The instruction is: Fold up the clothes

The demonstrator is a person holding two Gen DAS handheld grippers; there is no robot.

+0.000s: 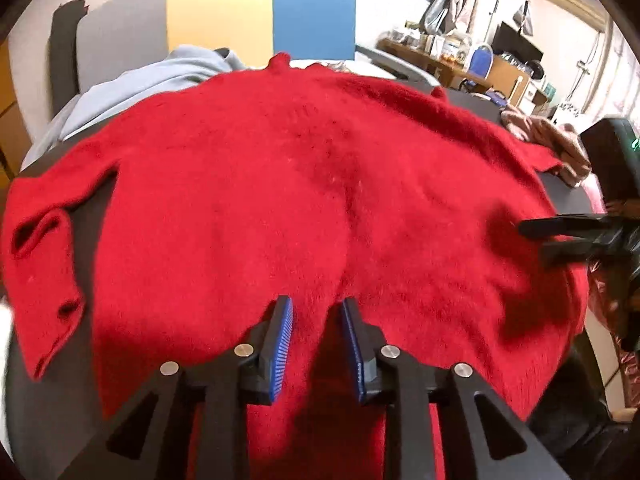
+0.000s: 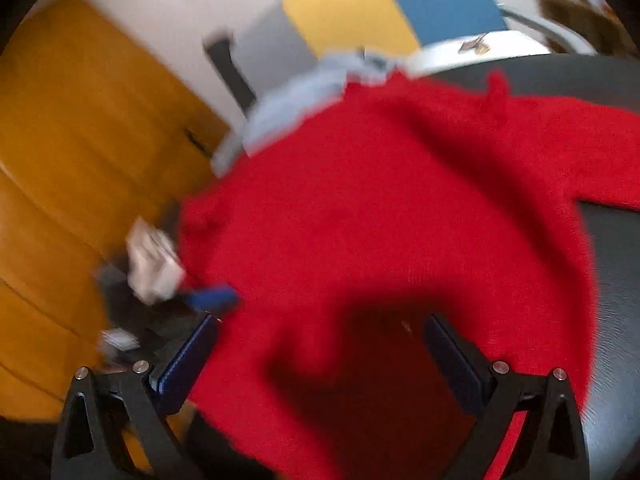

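Note:
A red fuzzy sweater (image 1: 300, 184) lies spread flat on a dark table (image 1: 560, 188), one sleeve folded down at the left (image 1: 44, 264). My left gripper (image 1: 317, 312) hovers over the sweater's near hem, its blue pads a narrow gap apart with red fabric showing between them. From the right edge, my right gripper (image 1: 534, 240) reaches in over the sweater's side. In the blurred right wrist view the right gripper (image 2: 320, 332) stands wide open above the sweater (image 2: 380, 208), nothing between its fingers. The left gripper's blue pad (image 2: 212, 298) shows at the sweater's left edge.
A light blue garment (image 1: 160, 80) lies at the back left, partly under the sweater. A brown garment (image 1: 552, 136) sits at the table's right rim beside a black device (image 1: 612, 152). A yellow and blue chair back (image 1: 260, 12) stands behind. Orange wooden doors (image 2: 80, 140) lie left.

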